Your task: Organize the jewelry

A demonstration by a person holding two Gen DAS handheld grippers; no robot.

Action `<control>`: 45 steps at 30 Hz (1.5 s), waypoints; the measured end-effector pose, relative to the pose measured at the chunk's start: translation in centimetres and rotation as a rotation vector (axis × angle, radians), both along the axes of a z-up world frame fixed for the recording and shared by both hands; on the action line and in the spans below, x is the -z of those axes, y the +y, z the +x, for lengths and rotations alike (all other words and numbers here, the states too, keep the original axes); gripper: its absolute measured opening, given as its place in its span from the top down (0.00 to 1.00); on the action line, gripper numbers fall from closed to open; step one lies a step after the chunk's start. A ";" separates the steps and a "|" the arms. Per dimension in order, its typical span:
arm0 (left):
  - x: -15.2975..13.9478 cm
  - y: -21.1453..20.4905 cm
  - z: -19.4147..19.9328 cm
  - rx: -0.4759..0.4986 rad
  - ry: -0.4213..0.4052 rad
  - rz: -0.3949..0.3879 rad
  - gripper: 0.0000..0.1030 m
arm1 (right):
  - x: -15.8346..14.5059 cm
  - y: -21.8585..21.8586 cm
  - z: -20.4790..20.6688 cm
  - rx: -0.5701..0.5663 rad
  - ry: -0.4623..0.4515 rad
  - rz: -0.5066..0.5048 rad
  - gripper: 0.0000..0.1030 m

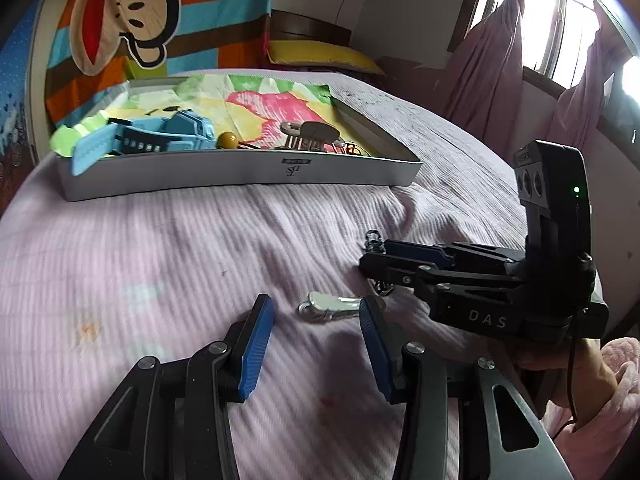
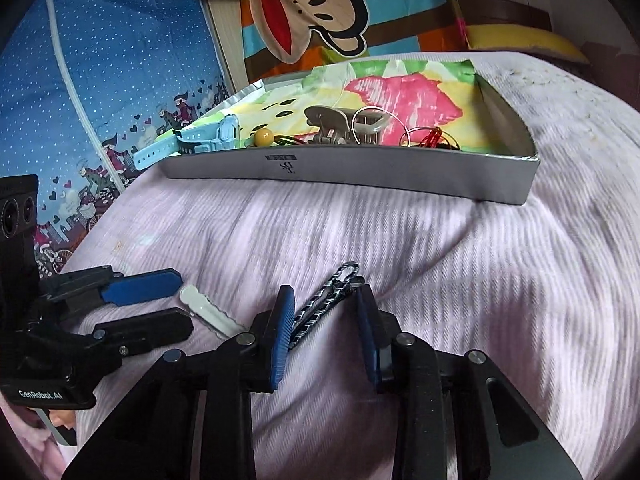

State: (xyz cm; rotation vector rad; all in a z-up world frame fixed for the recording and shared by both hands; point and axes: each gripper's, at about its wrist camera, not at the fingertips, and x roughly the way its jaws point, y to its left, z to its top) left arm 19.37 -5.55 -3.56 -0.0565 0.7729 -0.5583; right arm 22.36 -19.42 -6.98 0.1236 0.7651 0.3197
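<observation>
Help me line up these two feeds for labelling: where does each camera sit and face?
Left wrist: on the left gripper, facing the hair clip and tray; right gripper and a hand show.
Right wrist: on the right gripper, facing the braided cord; left gripper shows.
Shared: tray, clip, bedspread.

On the pink bedspread [image 2: 460, 280] sit 1 grey box [image 2: 360, 178] at upper centre, 1 white hair clip [image 2: 208, 310] and 1 braided cord [image 2: 328, 304] lower down — plus 2 grippers — and inside the box 1 blue watch [image 2: 200, 138], 1 yellow bead [image 2: 264, 137] and 1 grey claw clip [image 2: 340, 124].
</observation>
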 end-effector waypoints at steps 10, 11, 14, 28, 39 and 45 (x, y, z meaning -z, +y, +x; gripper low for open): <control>0.8 -0.7 0.8 0.028 0.035 -0.008 0.76 | 0.8 -0.6 1.1 0.015 0.030 0.064 0.79; 0.8 -0.8 0.8 0.027 0.034 -0.007 0.76 | 0.8 -0.6 1.1 0.015 0.030 0.063 0.78; 0.8 -0.9 0.8 0.028 0.034 -0.005 0.80 | 0.8 -0.6 1.0 0.016 0.029 0.055 0.79; 0.7 -0.8 -1.2 -0.036 -0.025 0.046 0.85 | 0.6 0.0 0.8 0.019 0.014 0.006 0.83; 0.8 -0.7 -2.8 -0.108 -0.037 0.091 0.86 | 0.4 0.8 0.4 0.000 -0.006 -0.029 0.91; 1.3 -1.5 -2.6 -0.055 -0.012 0.125 0.87 | 0.4 0.8 0.3 0.003 -0.004 -0.023 0.91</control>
